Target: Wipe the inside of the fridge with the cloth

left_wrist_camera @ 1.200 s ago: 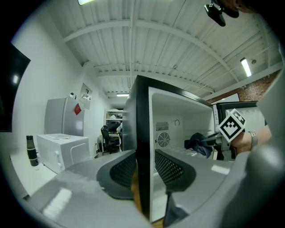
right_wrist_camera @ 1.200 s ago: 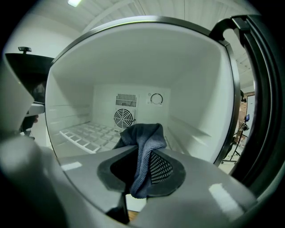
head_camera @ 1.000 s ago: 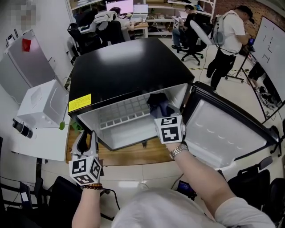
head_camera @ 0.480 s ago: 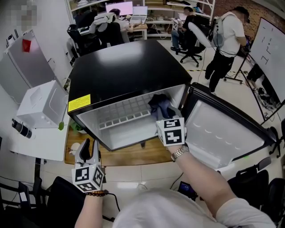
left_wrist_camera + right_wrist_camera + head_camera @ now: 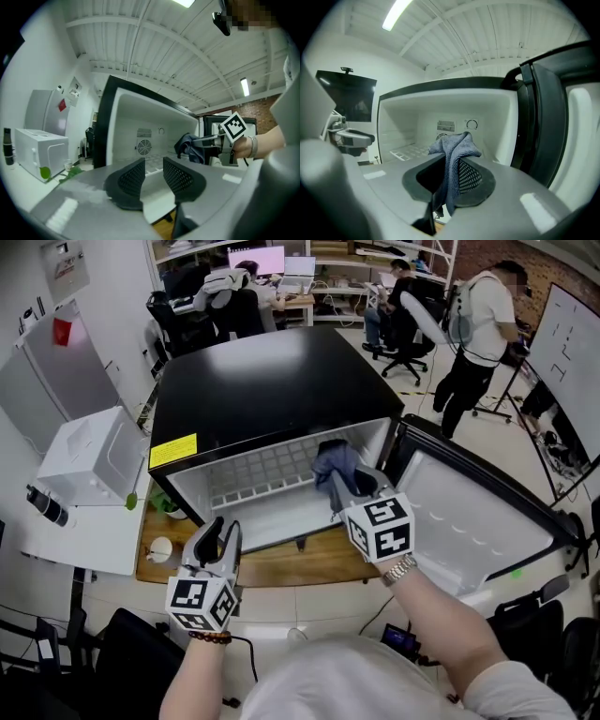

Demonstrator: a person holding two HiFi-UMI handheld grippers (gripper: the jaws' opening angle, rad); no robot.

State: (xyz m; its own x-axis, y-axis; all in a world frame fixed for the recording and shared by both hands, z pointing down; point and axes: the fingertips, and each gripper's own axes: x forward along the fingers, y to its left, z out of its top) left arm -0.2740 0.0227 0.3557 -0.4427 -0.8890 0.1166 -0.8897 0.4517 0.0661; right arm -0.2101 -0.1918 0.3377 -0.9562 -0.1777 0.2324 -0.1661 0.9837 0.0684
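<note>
Right gripper jaws pinch the cloth by one fold, centre-right in the head view, at the fridge mouth by its right wall. Left gripper jaws are spread and empty, lower left, outside. Risk: with a thin pinch, wall friction could drag the cloth free. Fridge holds only a white rack.

Print on yellow label, fridge top: too small to read. Lower part of cloth hidden betw. right claw jaws, clamped on it. Head view: right claw tips masked by cloth and marker cube. Wearer's torso cut off at near edge.
</note>
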